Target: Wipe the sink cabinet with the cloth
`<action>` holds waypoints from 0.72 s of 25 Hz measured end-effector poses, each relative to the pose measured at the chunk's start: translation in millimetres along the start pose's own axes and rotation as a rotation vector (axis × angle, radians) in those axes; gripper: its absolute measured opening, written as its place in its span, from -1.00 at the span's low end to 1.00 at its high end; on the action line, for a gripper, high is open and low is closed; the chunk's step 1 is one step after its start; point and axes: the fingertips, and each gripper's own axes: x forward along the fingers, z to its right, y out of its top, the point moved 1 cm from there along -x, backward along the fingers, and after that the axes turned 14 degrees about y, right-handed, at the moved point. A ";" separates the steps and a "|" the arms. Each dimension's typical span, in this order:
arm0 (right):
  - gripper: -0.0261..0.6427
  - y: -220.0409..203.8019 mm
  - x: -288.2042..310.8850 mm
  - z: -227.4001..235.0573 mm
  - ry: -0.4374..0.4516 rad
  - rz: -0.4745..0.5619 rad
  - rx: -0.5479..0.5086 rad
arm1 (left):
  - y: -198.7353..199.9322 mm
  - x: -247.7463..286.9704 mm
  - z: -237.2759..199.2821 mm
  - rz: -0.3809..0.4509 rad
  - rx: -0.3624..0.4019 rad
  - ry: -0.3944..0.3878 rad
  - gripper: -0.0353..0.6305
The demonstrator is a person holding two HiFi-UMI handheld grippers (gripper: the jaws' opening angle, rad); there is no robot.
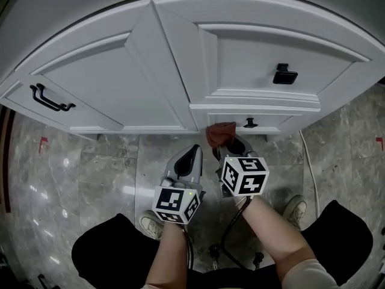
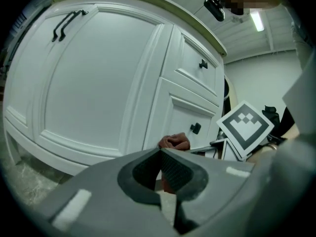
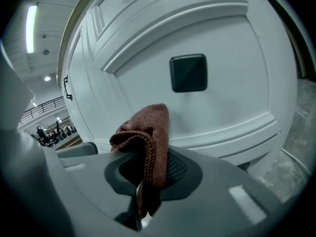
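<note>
Your white sink cabinet (image 1: 150,83) fills the view. Short of its base, your left gripper (image 1: 194,152) is pinched together, empty. Your right gripper (image 1: 231,142) clenches the rust-brown cloth (image 1: 219,132) at the cabinet's lower drawer, beside its black knob (image 1: 250,123).

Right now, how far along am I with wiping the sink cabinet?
Done: the cloth is clamped in the right tongs. In hand: it is held at the lower drawer, just below its square knob; contact can't be confirmed. The left tongs are shut and empty. Left: no wiped streaks show anywhere, so the big door and upper drawer probably remain.
</note>
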 end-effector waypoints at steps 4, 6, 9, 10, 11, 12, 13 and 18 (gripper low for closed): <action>-0.68 5.5 -18.4 18.7 -0.032 0.014 -0.013 | -2.8 8.1 22.7 -0.009 0.013 -0.045 -0.89; -0.68 7.4 -27.0 27.5 -0.048 0.022 -0.003 | -2.4 12.5 32.0 -0.010 0.016 -0.061 -0.89; -0.68 11.0 -40.4 40.9 -0.072 0.026 0.000 | 0.2 18.1 46.6 -0.006 0.022 -0.083 -0.89; -0.68 12.3 -44.9 45.4 -0.080 0.027 -0.001 | 0.8 19.4 51.0 -0.005 0.026 -0.088 -0.89; -0.68 13.4 -49.3 50.0 -0.088 0.028 -0.001 | 0.7 20.4 55.0 -0.005 0.032 -0.093 -0.89; -0.68 14.4 -53.7 54.5 -0.096 0.030 -0.001 | -0.1 21.3 58.8 -0.008 0.040 -0.099 -0.89; -0.68 15.4 -58.1 59.2 -0.105 0.032 -0.002 | -1.4 22.2 62.7 -0.013 0.050 -0.107 -0.89; -0.68 19.7 -82.2 83.7 -0.166 0.041 -0.010 | -2.1 25.2 80.7 -0.025 0.065 -0.143 -0.89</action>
